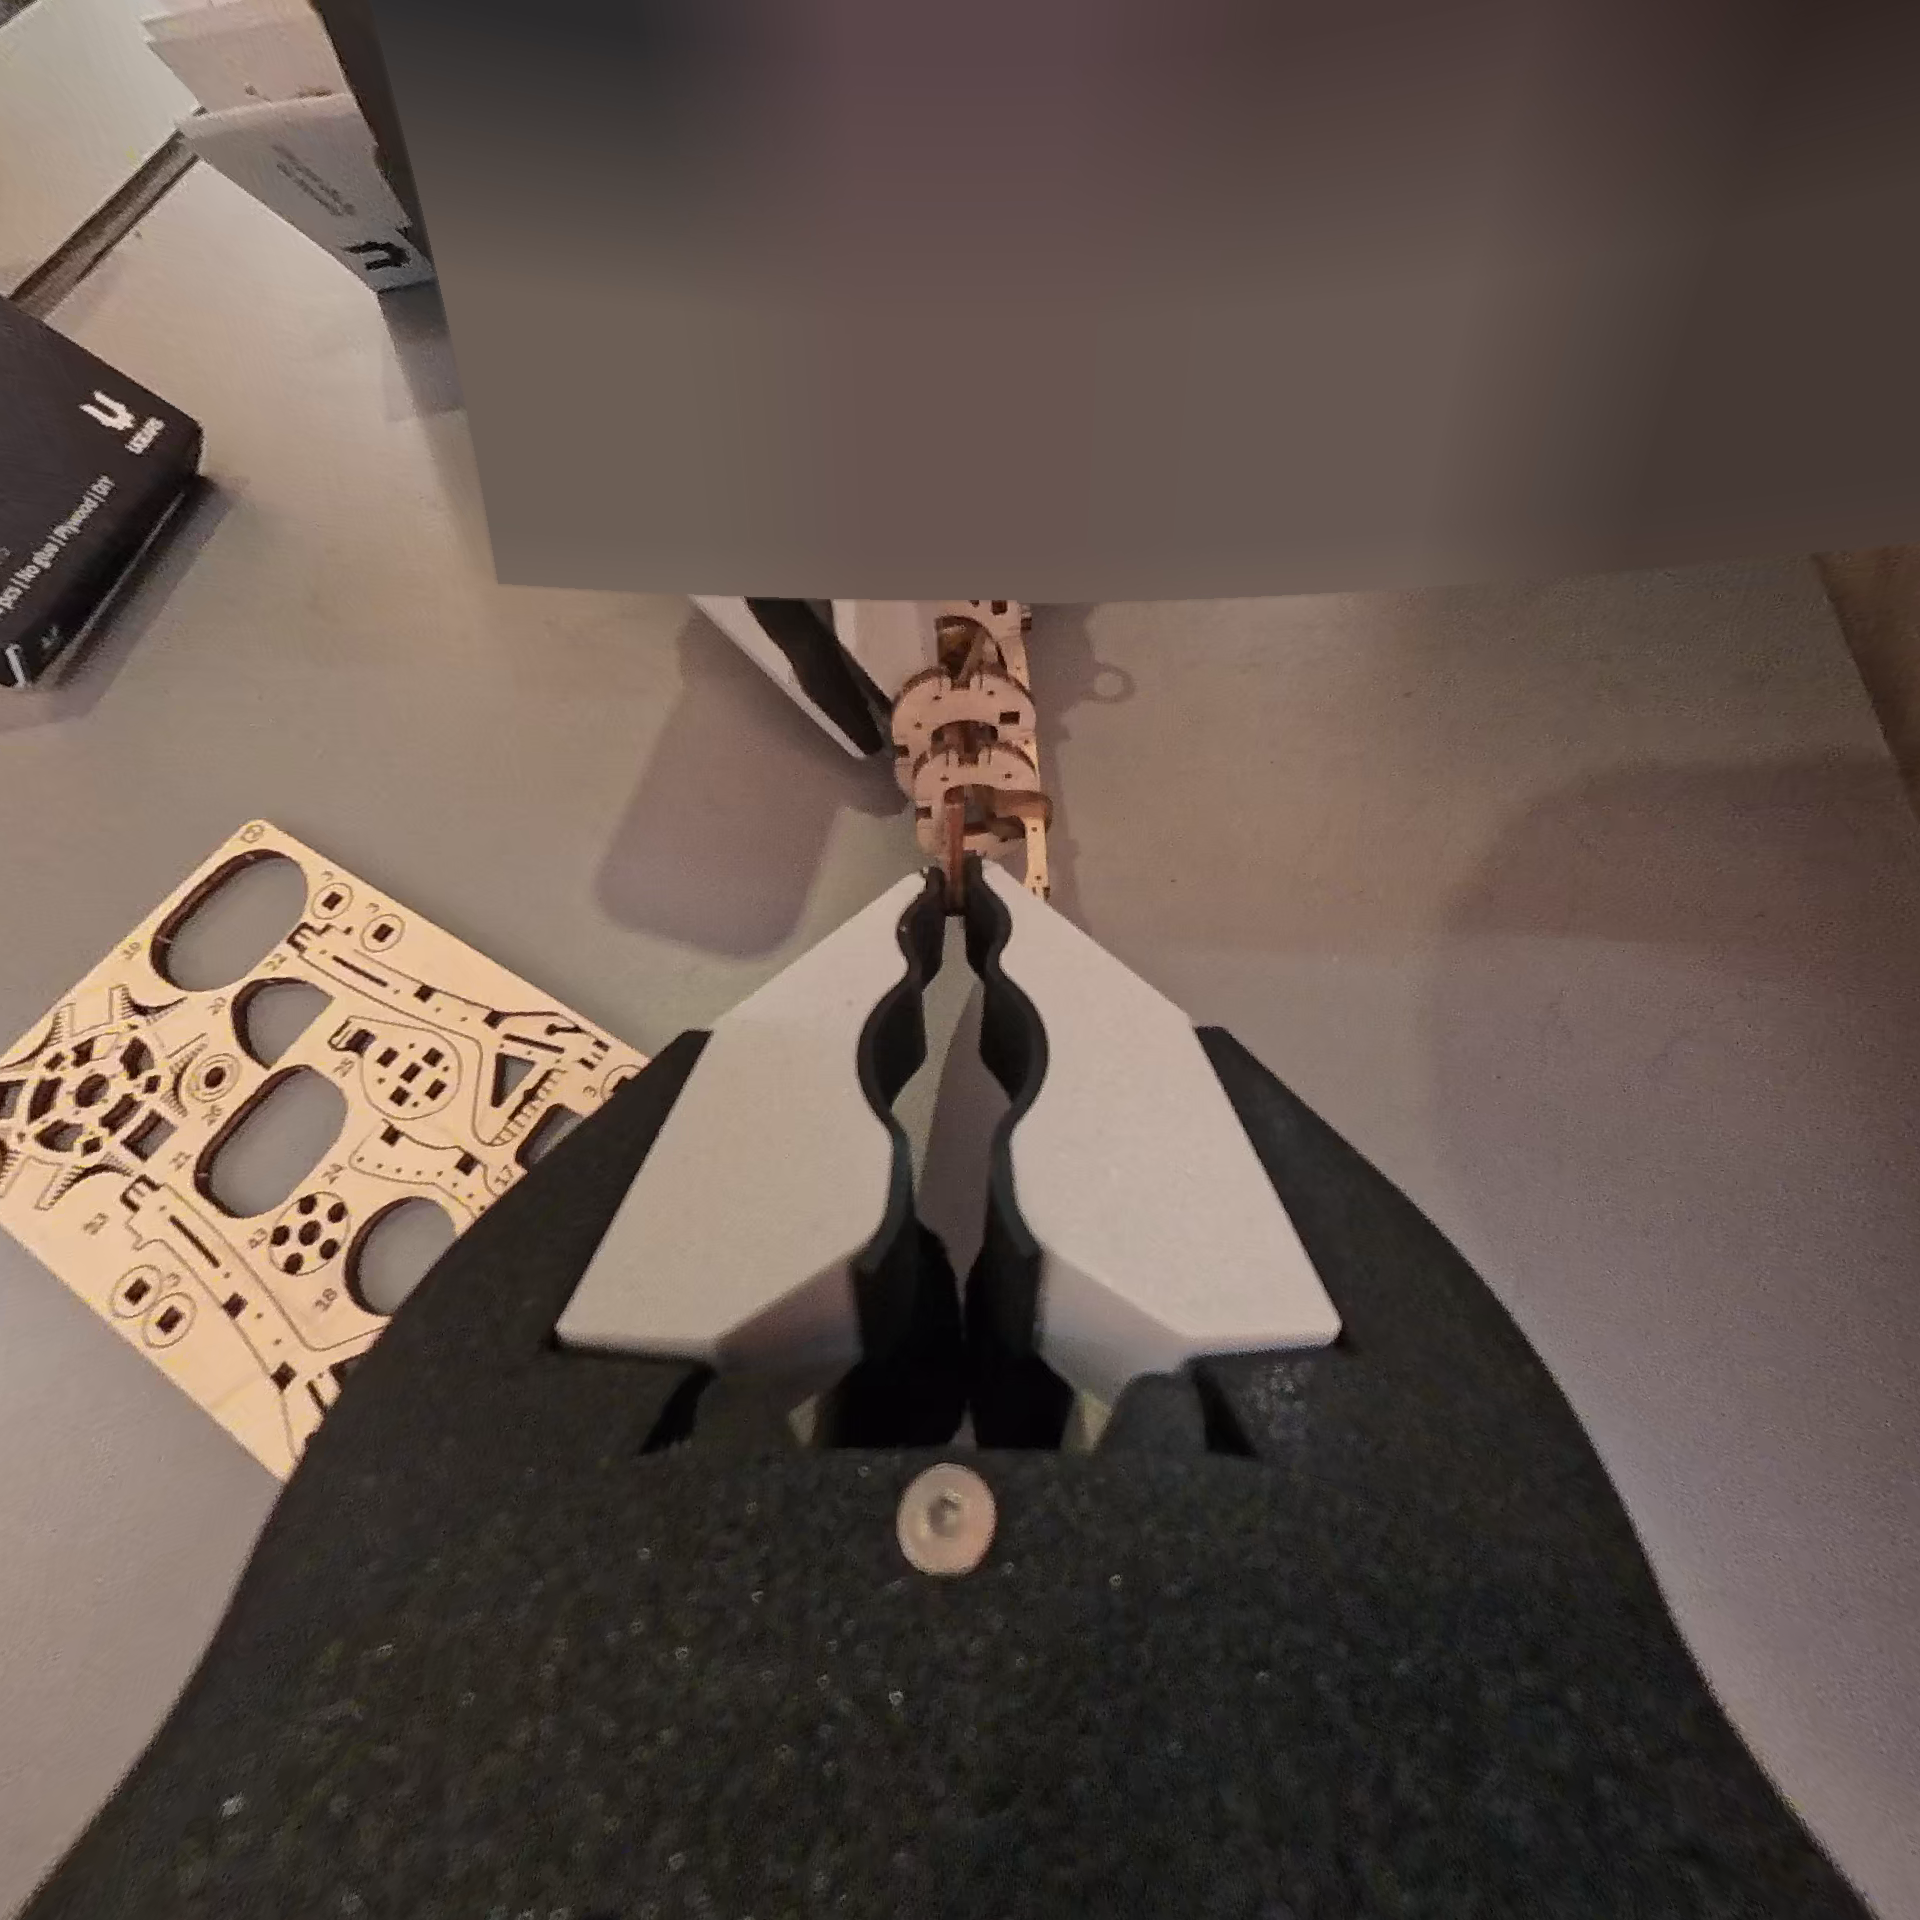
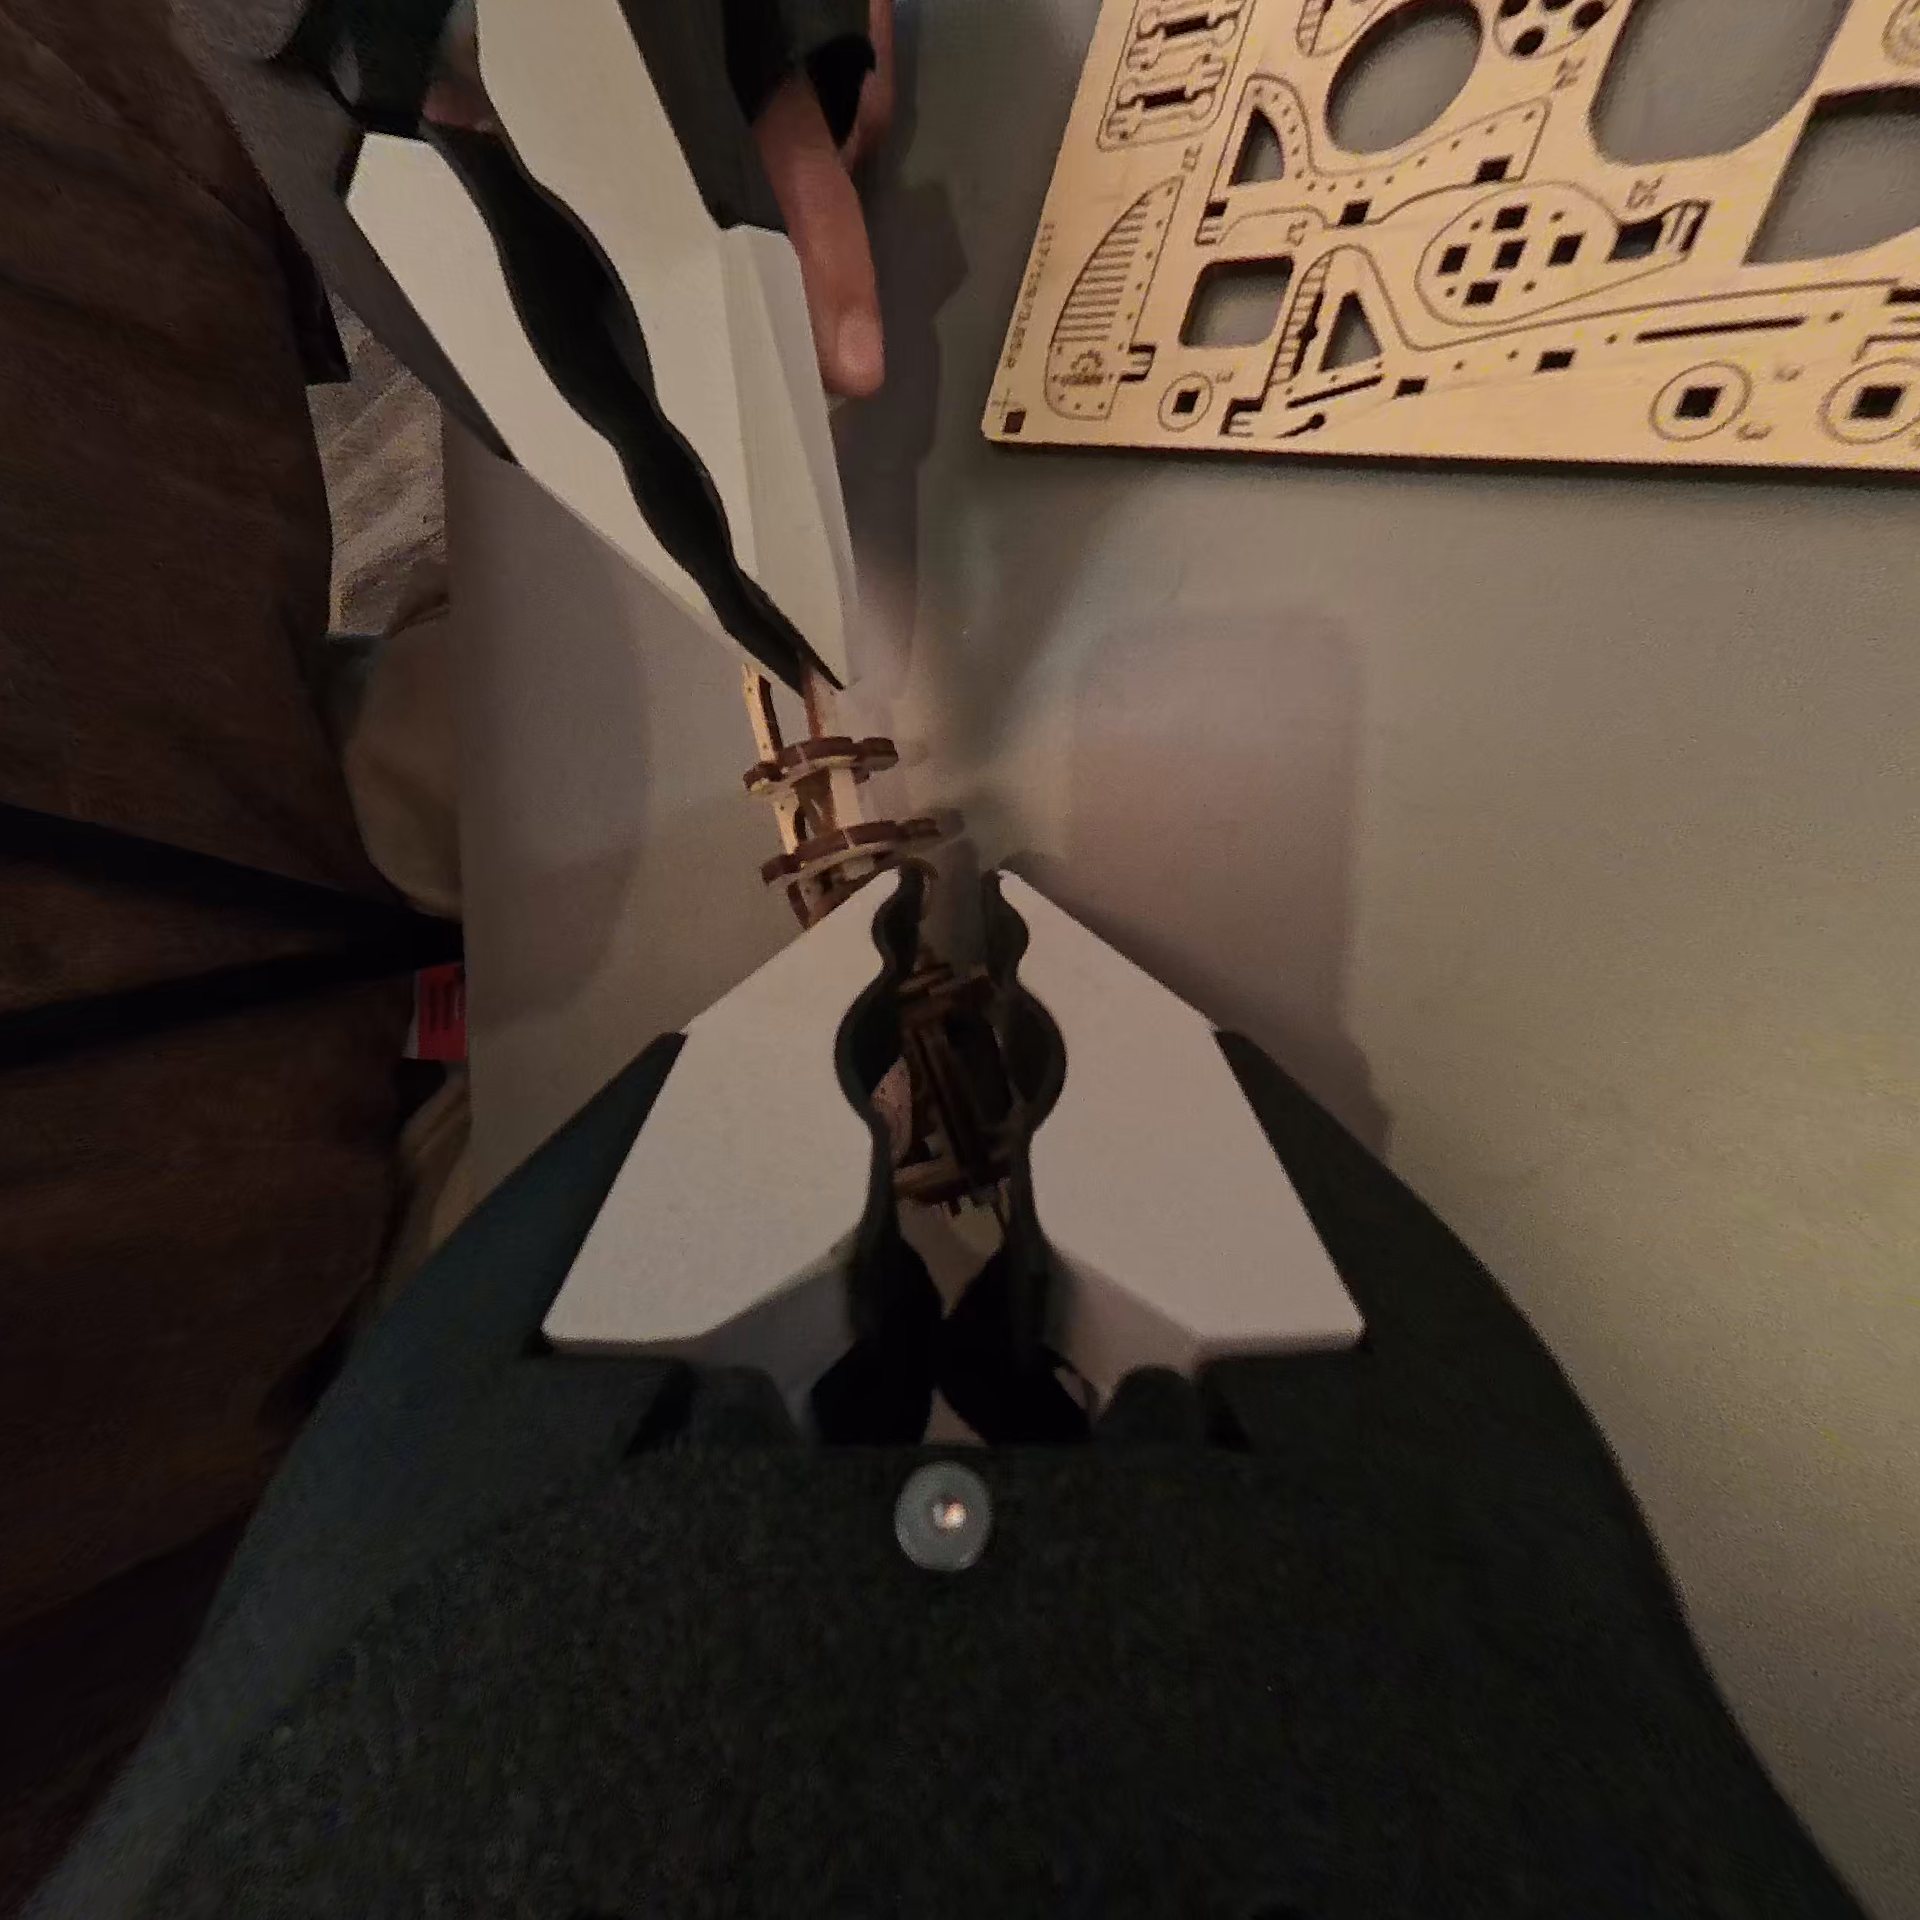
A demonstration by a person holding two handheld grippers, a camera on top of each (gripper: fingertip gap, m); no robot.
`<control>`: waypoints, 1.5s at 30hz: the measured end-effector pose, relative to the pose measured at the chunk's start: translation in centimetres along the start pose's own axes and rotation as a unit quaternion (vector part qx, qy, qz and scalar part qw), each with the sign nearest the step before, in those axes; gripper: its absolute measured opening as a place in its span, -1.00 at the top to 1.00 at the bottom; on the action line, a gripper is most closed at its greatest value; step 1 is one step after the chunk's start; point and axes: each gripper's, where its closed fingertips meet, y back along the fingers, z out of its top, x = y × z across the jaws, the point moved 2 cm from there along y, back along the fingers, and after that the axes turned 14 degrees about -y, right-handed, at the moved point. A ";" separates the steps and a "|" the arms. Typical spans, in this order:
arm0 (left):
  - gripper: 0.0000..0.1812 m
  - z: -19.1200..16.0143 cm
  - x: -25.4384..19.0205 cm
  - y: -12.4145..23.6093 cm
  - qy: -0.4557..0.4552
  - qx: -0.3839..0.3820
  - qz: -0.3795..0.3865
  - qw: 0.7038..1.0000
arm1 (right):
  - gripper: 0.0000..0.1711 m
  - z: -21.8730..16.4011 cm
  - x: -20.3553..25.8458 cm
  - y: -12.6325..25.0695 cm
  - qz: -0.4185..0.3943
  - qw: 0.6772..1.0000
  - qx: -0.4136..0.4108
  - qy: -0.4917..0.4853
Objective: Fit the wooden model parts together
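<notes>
A small wooden model assembly [image 1: 971, 748] with two toothed discs on a slim frame is held above the grey table between both grippers. My left gripper [image 1: 954, 883] is shut on one thin end of it. In the right wrist view the same assembly [image 2: 821, 800] runs from the left gripper [image 2: 816, 665], which comes in from the upper left, down into my right gripper [image 2: 951, 883]. My right gripper is shut on the assembly's other end, whose wooden parts sit between its black pads [image 2: 1023, 1049].
A laser-cut plywood parts sheet [image 1: 239, 1091] lies on the table at the left; it also shows at the upper right in the right wrist view [image 2: 1507, 239]. A black box [image 1: 73, 509] lies at the far left. A person's finger [image 2: 842, 260] and brown sleeve [image 2: 156, 727] are near.
</notes>
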 end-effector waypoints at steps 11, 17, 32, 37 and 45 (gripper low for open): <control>1.00 0.1 0.2 0.2 0.009 -0.008 -0.001 1.000 | 0.81 0.4 0.6 1.5 0.009 1.000 -0.018 0.013; 0.99 0.1 0.2 0.2 0.015 -0.008 -0.006 1.000 | 0.79 -0.2 1.1 0.7 0.014 1.000 0.003 0.025; 1.00 -0.4 0.1 -0.1 0.035 0.008 -0.018 0.999 | 0.79 -0.2 0.6 0.1 -0.025 0.999 0.007 0.039; 0.99 -0.7 0.0 -0.2 0.052 0.015 -0.030 0.998 | 0.76 -0.6 0.7 -0.7 -0.055 0.996 0.022 0.060; 0.99 -0.7 -0.1 -0.2 0.046 0.017 -0.025 0.998 | 0.76 -0.5 0.8 -0.5 -0.071 0.995 0.017 0.067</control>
